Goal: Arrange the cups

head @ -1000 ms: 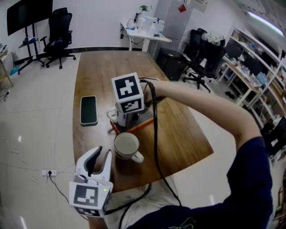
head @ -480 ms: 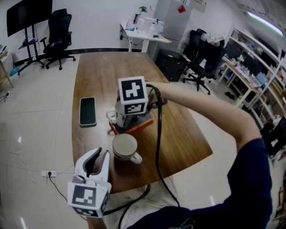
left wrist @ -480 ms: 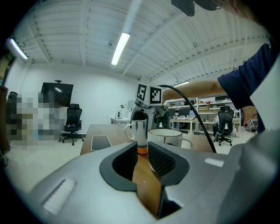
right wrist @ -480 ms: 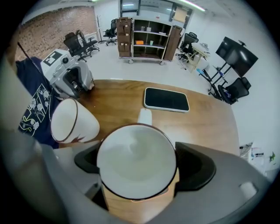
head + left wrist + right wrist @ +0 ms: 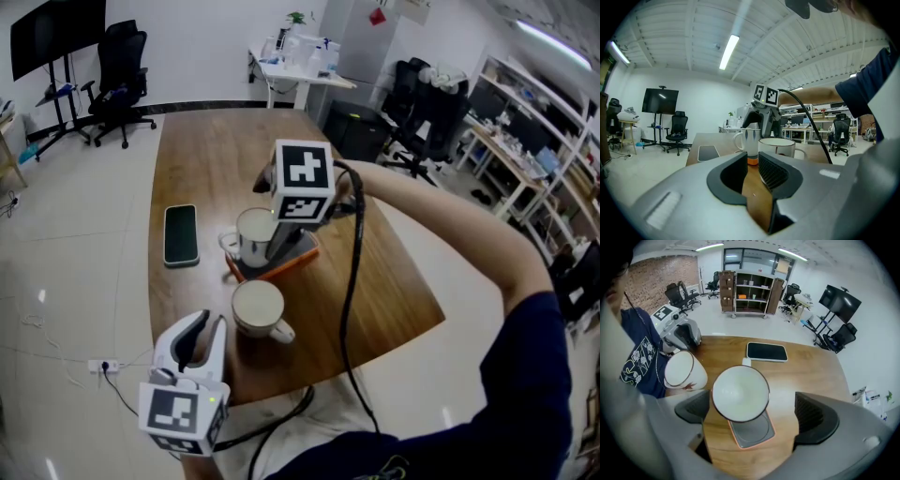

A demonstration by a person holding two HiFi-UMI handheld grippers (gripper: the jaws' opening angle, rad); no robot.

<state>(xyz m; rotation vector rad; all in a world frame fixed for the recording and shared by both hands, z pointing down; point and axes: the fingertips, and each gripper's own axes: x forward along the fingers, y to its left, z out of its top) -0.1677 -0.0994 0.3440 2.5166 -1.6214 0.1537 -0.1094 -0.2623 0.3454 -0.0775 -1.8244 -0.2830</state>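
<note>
- The tall white cup (image 5: 255, 234) stands upright on a grey coaster with an orange edge (image 5: 274, 273), near the middle of the wooden table (image 5: 216, 159). Its handle points toward the phone side.
- The right gripper (image 5: 753, 411) hangs over this cup and points steeply down, its marker cube (image 5: 303, 180) uppermost.
- Its jaws have just been opening and now stand spread wide. The cup rises between them, but neither pad touches it: table shows on both sides of the rim.
- Seen from above in the right gripper view, the cup is empty and part of the coaster lies bare beside it.
- The second cup, a wider white mug (image 5: 258, 307), stands upright on the bare wood just beside the coaster, on the side toward the person. Its handle points toward the table's near edge. It is empty too.
- The left gripper (image 5: 212, 326) is held almost level at the near edge of the table, aimed at the mug and close to it but apart from it.
- Its jaws have just been closing a little and are drawn nearly together. A narrow slit remains and nothing is in it; only wood shows through.
- A dark phone (image 5: 180, 234) lies flat on the table beyond the coaster, apart from both cups.
- The person's bare forearm (image 5: 441, 225) reaches across the table to the right gripper, and a black cable (image 5: 352, 281) hangs from it over the near edge.
</note>
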